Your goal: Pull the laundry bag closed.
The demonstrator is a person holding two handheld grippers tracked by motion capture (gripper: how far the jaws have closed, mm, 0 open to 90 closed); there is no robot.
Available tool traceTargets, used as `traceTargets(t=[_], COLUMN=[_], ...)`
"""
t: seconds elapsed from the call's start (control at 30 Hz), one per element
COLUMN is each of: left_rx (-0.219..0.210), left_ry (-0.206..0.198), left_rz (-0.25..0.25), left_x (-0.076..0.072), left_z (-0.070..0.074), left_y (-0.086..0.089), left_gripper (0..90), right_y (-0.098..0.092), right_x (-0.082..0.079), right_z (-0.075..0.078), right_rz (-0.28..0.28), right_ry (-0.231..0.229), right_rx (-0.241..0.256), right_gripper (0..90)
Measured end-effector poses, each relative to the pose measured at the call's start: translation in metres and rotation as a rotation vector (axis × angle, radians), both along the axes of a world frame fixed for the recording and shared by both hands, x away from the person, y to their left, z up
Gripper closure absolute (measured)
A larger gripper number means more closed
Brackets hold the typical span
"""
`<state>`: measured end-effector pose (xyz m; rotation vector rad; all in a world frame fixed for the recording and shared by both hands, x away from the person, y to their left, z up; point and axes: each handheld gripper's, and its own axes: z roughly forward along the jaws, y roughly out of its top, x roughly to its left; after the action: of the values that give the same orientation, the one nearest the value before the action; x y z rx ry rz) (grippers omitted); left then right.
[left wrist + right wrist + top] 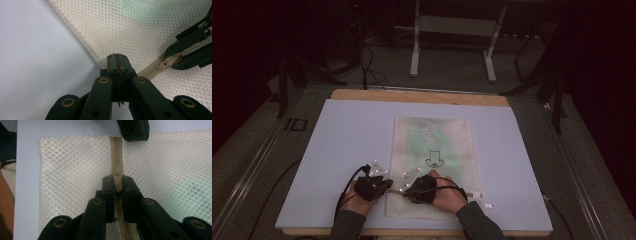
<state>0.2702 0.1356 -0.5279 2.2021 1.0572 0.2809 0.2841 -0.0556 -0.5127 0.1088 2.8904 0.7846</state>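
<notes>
A: How many things do you have on the board (pixel 342 150)?

B: You have 1 mesh bag (pixel 434 145) with 1 zipper (pixel 116 157), and your 2 grippers. The bag lies flat on the pale board, right of its middle, its lower end near the board's near edge.

A: And my left gripper (pixel 117 57)?

B: Its 2 jaws are pressed together, pinching the bag's edge at the end of the zipper, by the bag's near left corner.

A: My right gripper (pixel 118 185)?

B: Its jaws stand only narrowly apart, 1 on each side of the zipper tape, clamped on the zipper pull (pixel 116 172) or just behind it. Both grippers sit close together at the bag's near end.

A: What is the bag like?

B: It is a cream, honeycomb-textured net, rectangular, with something green (pixel 432 137) showing faintly through it. The zipper is beige, and its slider is small and beige too.
</notes>
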Motion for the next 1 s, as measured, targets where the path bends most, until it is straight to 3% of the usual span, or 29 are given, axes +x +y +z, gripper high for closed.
traceTargets(t=[1.0], left_rx=[-0.003], left_ry=[-0.002], left_rz=[0.004], left_x=[0.000], left_z=[0.000], left_y=[0.000], left_gripper=[89.6], right_y=[-0.021], right_x=[-0.004], right_z=[0.000], right_rz=[-0.012], right_ry=[-0.015], right_rx=[-0.008], right_gripper=[82.5])
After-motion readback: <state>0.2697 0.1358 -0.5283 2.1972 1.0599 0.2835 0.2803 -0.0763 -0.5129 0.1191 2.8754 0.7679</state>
